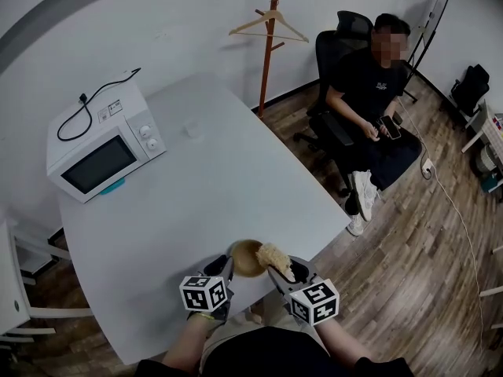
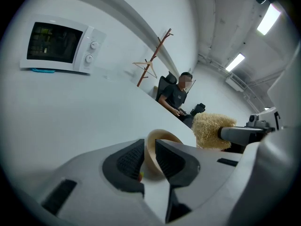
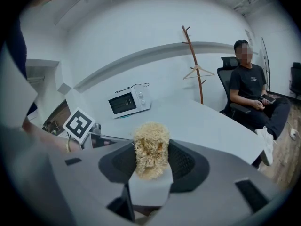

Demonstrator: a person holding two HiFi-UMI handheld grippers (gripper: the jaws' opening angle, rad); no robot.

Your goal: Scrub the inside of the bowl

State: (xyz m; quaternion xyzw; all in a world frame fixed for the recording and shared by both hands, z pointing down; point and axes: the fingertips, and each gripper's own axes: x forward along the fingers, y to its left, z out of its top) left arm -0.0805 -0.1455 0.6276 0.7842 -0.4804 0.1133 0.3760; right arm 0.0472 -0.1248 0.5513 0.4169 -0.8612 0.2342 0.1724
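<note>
1. My left tongs (image 1: 224, 267) are clenched on the wall of the small tan wooden bowl (image 1: 244, 259). In the left gripper view the two dark ribbed pads stand only narrowly apart, with the bowl's wall (image 2: 151, 149) filling the slot between them at the left tongs (image 2: 149, 161).
2. My right tongs (image 1: 284, 272) are clamped on a straw-coloured, fibrous scrubber (image 1: 275, 258). In the right gripper view the tuft (image 3: 150, 145) stands up out of the right tongs (image 3: 151, 161), pinched at its lower part.
3. The bowl sits low in the centre of the head view, at the near edge of the white desk (image 1: 220, 179), between the two tongs.
4. The scrubber is at the bowl's right rim. In the left gripper view the scrubber (image 2: 209, 131) lies just right of the rim, with a sliver of gap showing.
5. Each tongs carries a cube with black-and-white square markers. The white microwave oven (image 1: 106, 151) at upper left has a small label on top, too small to read.
</note>
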